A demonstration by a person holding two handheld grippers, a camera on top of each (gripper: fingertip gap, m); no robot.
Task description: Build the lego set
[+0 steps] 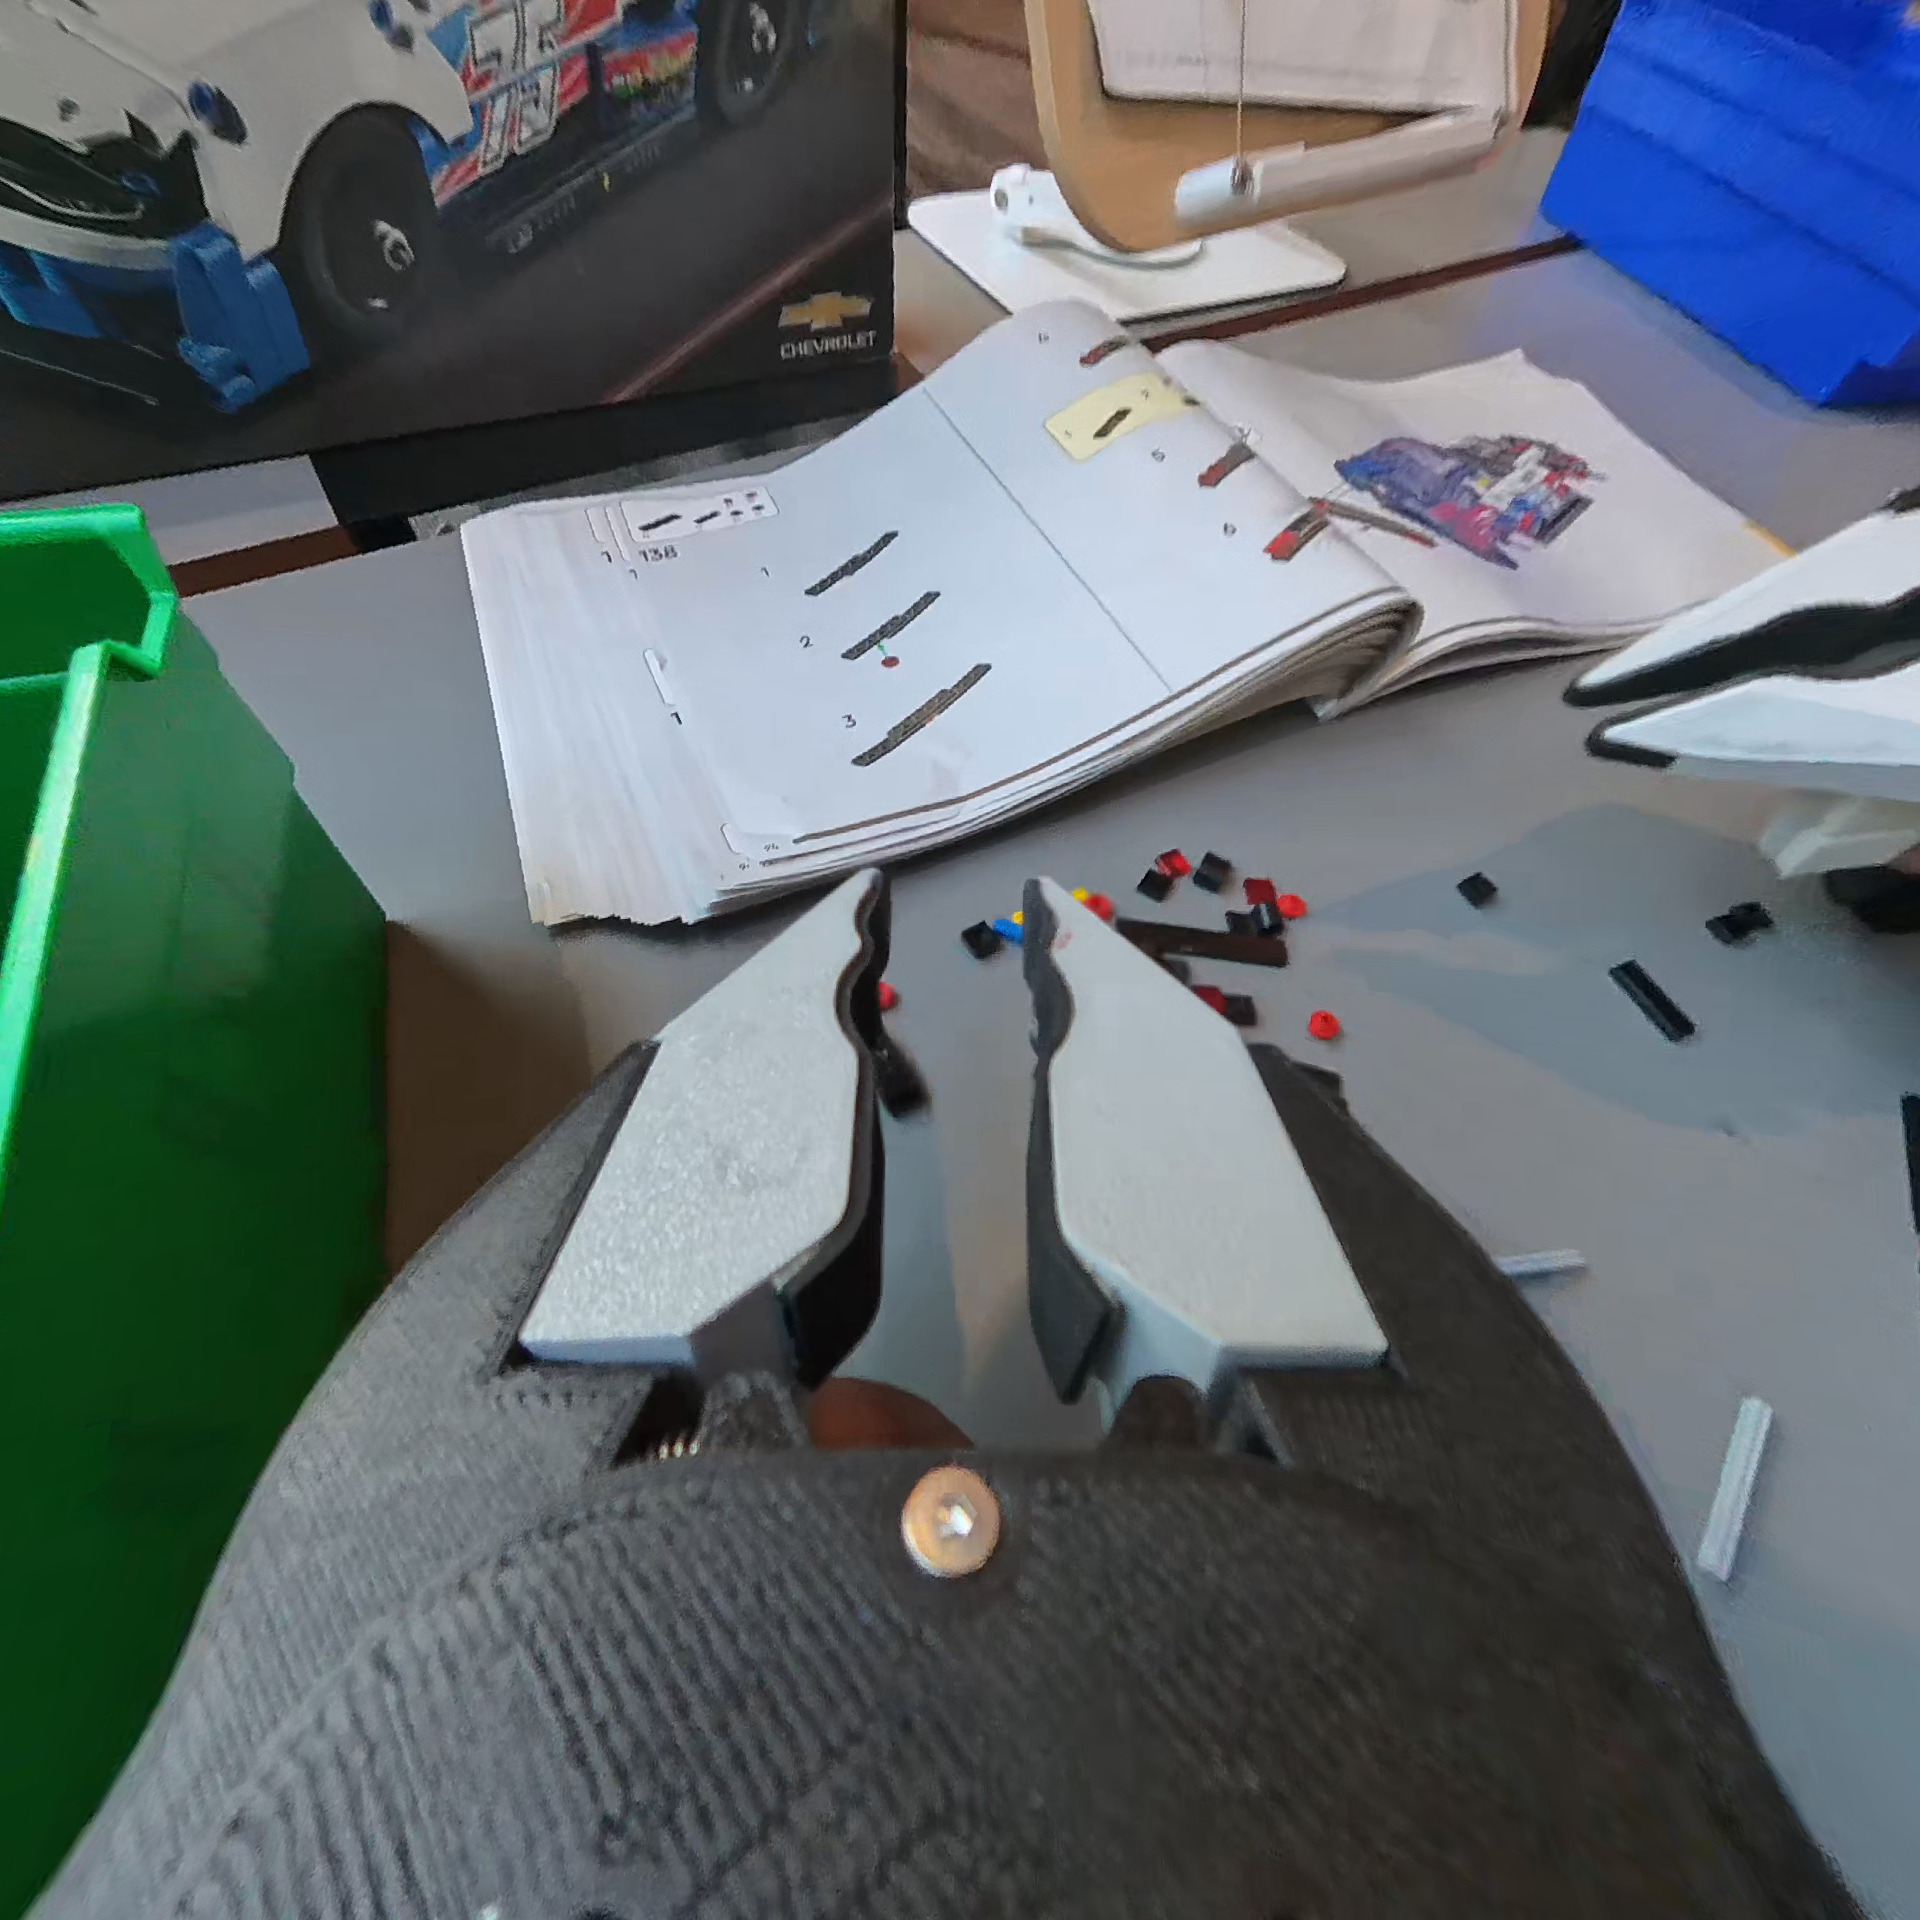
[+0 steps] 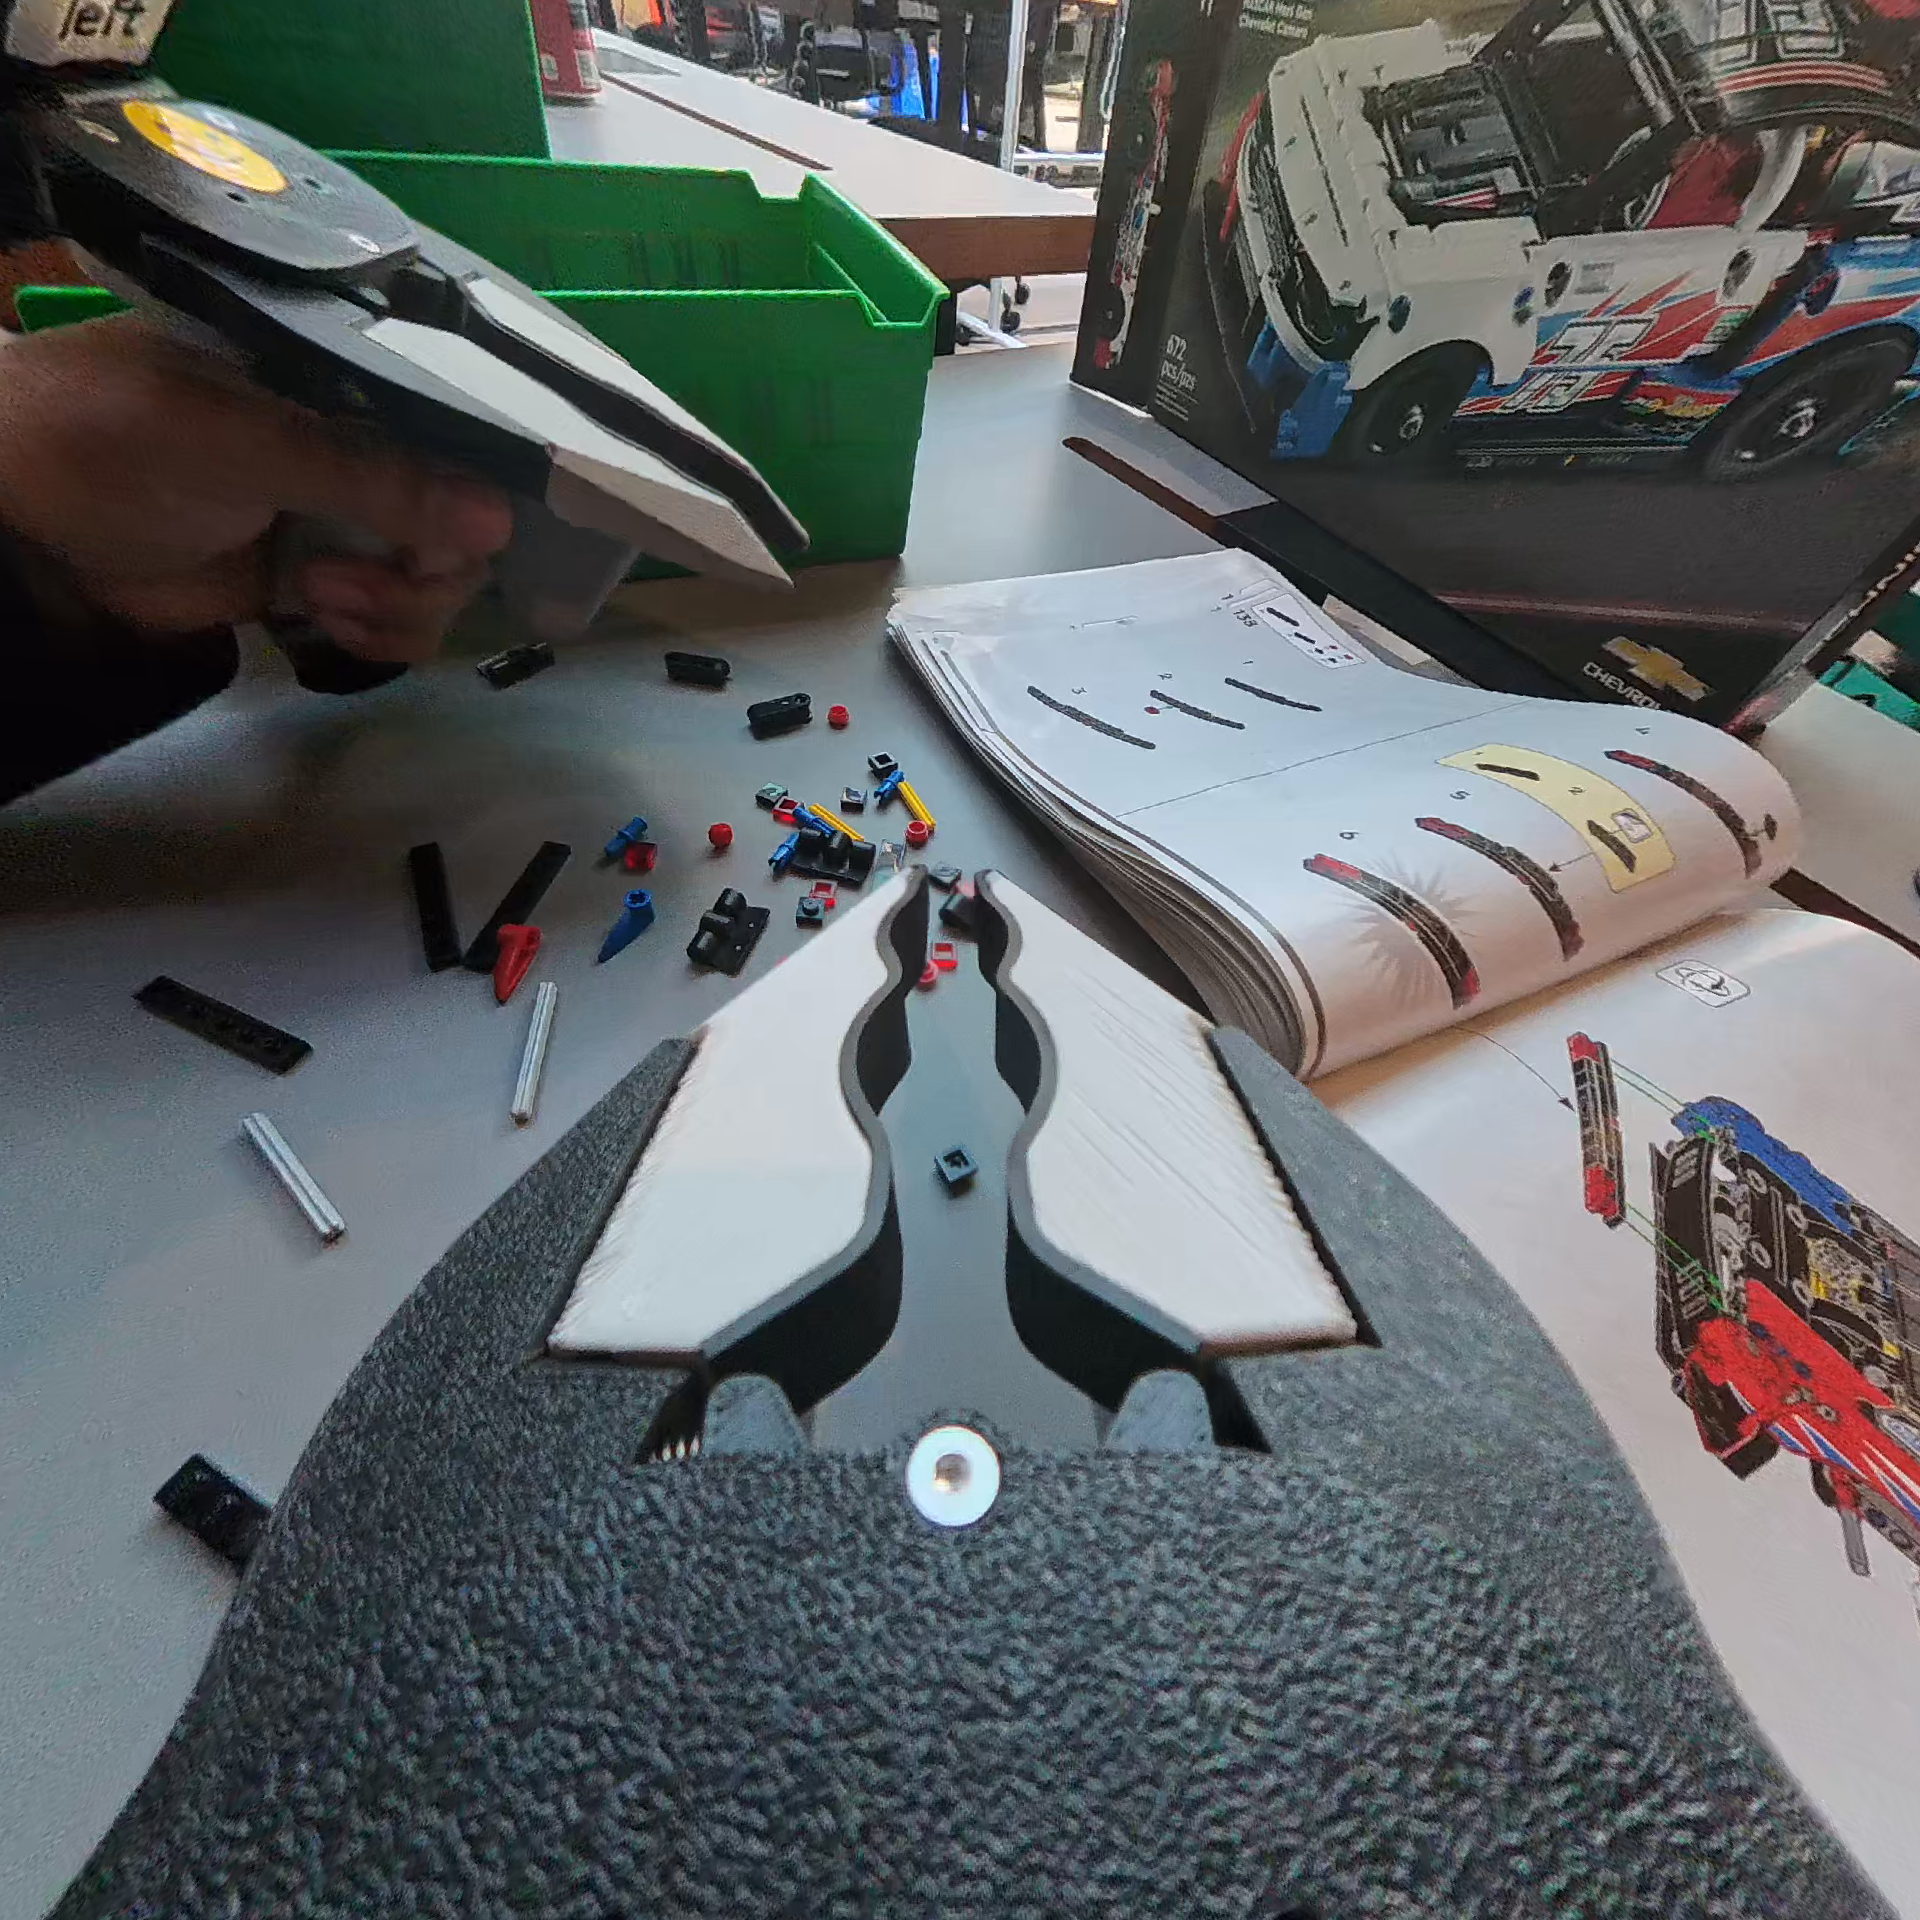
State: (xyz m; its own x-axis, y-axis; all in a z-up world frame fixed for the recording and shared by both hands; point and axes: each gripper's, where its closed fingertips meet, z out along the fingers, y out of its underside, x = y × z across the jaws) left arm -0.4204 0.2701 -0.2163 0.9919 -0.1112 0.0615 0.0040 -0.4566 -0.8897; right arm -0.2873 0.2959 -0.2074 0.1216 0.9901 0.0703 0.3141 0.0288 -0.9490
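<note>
A grey table (image 2: 156, 1351) carries the set's box (image 2: 1558, 312) printed with a race car, a green bin (image 2: 727, 343) and an open instruction booklet (image 2: 1299, 790). Loose Lego pieces (image 2: 727, 862) (black, red, blue, yellow) lie scattered beside the booklet, between the two tools. The left gripper (image 1: 956, 904) hangs above them, fingers spread and empty. The right gripper (image 2: 954, 883) has its jaws nearly together, tips at the pile's edge; whether they pinch anything cannot be told.
</note>
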